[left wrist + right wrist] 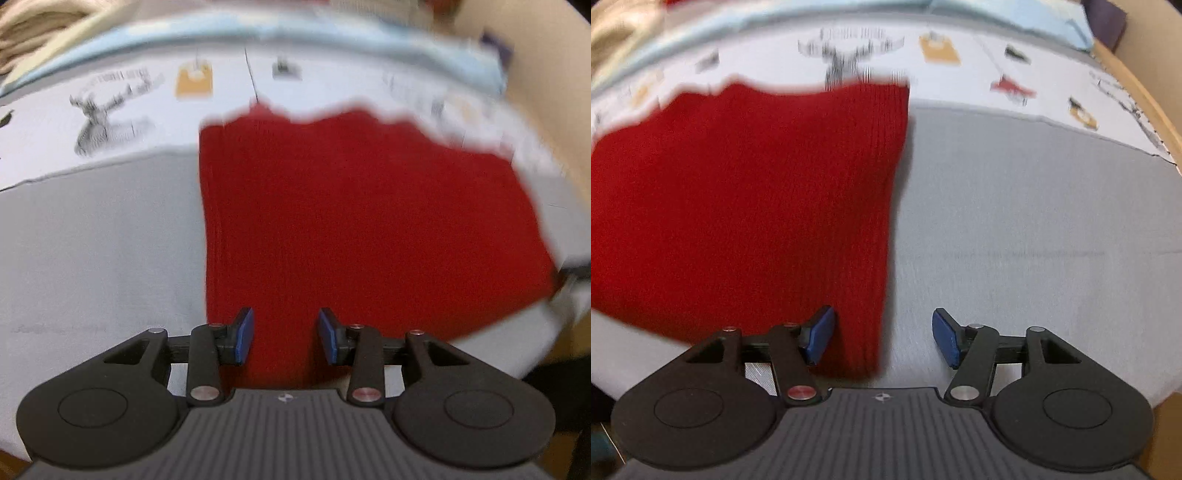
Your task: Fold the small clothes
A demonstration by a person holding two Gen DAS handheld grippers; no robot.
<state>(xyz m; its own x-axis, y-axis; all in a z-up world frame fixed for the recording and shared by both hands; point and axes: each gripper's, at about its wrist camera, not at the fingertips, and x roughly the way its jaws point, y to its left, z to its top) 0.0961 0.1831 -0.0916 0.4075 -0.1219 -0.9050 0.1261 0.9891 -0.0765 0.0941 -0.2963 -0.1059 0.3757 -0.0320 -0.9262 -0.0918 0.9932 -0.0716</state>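
Note:
A red ribbed knit garment (351,221) lies flat on a grey surface (103,251). In the left wrist view my left gripper (286,334) hovers over the garment's near left corner, its blue pads (244,334) apart with red fabric showing between them but not pinched. In the right wrist view the same red garment (750,206) fills the left half. My right gripper (882,338) stands over its near right corner, jaws wide, the left pad (820,334) over the cloth and the right pad over bare grey surface (1034,240).
Beyond the grey surface lies a white printed sheet (110,107) with deer and orange motifs. A pale blue cloth (332,33) runs along the far edge. Beige folded fabric (33,26) sits at the far left. A wooden edge (1145,96) borders the right side.

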